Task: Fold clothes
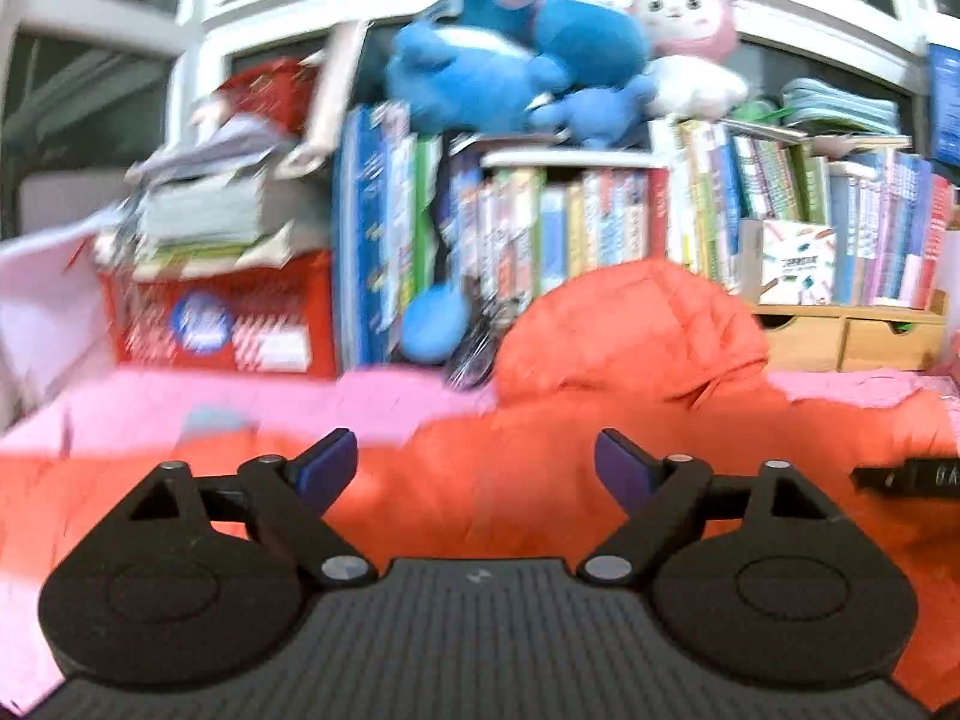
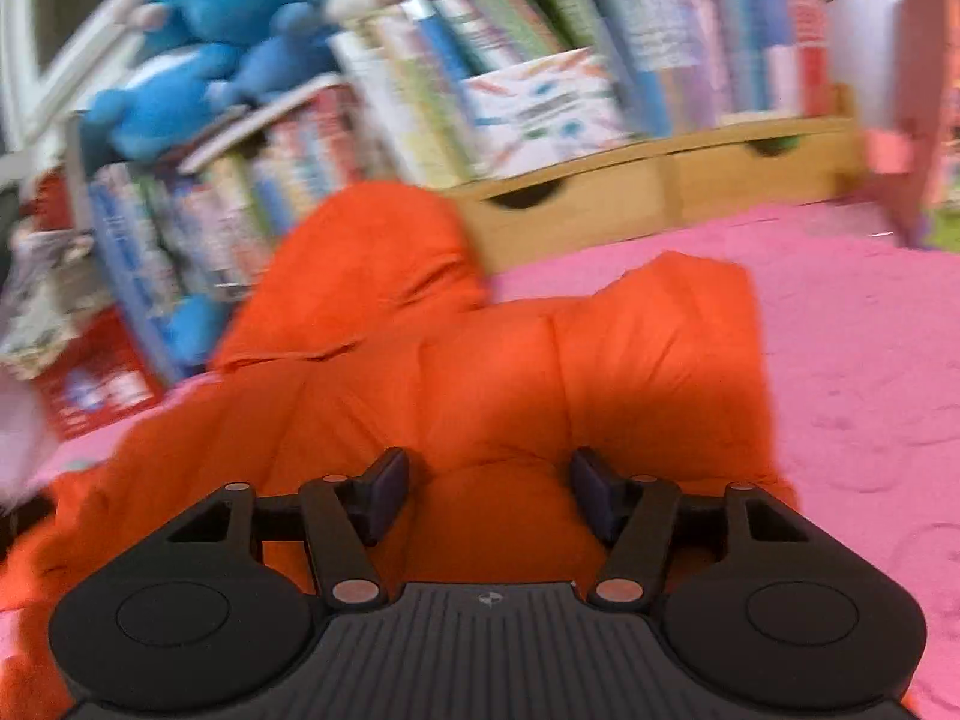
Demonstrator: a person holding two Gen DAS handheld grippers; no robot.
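Note:
An orange puffer jacket (image 1: 600, 372) lies spread on a pink cloth-covered surface (image 1: 120, 414), its hood bunched up towards the books. My left gripper (image 1: 477, 468) hovers open over the jacket's near part, nothing between its blue pads. In the right wrist view the same jacket (image 2: 480, 372) fills the middle, with a sleeve or side flap folded up at the right. My right gripper (image 2: 489, 495) is open, its pads either side of a puffy bulge of the jacket. A black part of the other gripper (image 1: 906, 477) shows at the right edge of the left wrist view.
Rows of books (image 1: 600, 222) stand behind the jacket, with blue and pink plush toys (image 1: 528, 60) on top. A red box (image 1: 222, 318) sits at the left and a wooden drawer unit (image 2: 660, 180) at the right. Bare pink cloth (image 2: 870, 360) stretches right of the jacket.

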